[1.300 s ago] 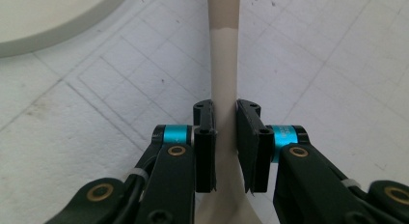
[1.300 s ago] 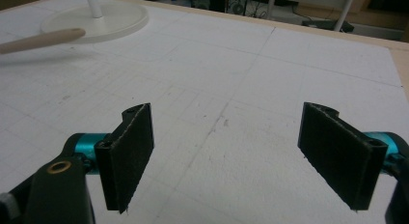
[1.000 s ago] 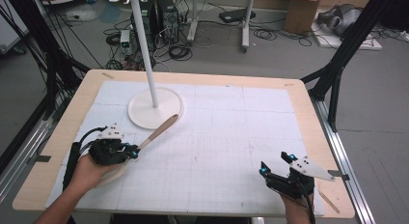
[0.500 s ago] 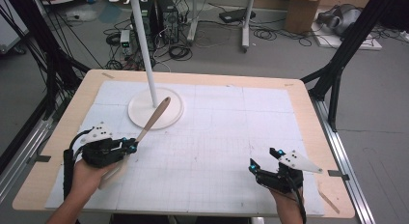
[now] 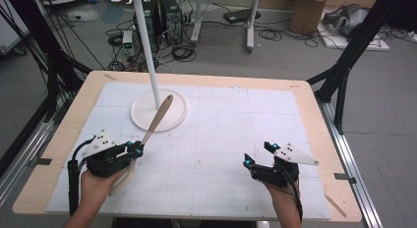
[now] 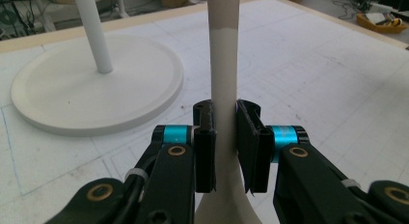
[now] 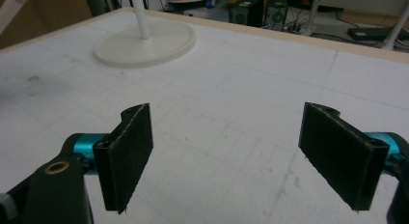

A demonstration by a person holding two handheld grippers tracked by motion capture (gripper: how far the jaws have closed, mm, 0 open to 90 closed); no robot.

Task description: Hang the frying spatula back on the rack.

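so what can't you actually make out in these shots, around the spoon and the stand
- Wooden spoon, high view: its wide end lies under the left claw and the hand, so its shape stays hidden.
- Same spoon, left gripper view: the tip is cut off by the top edge; the wide end by the bottom edge and the pads.
- White stand, high view: its hooked top is clipped by the top edge.
- Right claw: open, nothing between its pads.

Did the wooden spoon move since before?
Yes. The wooden spoon, held in the left gripper, has swung upright, its tip nearer the white stand's pole.
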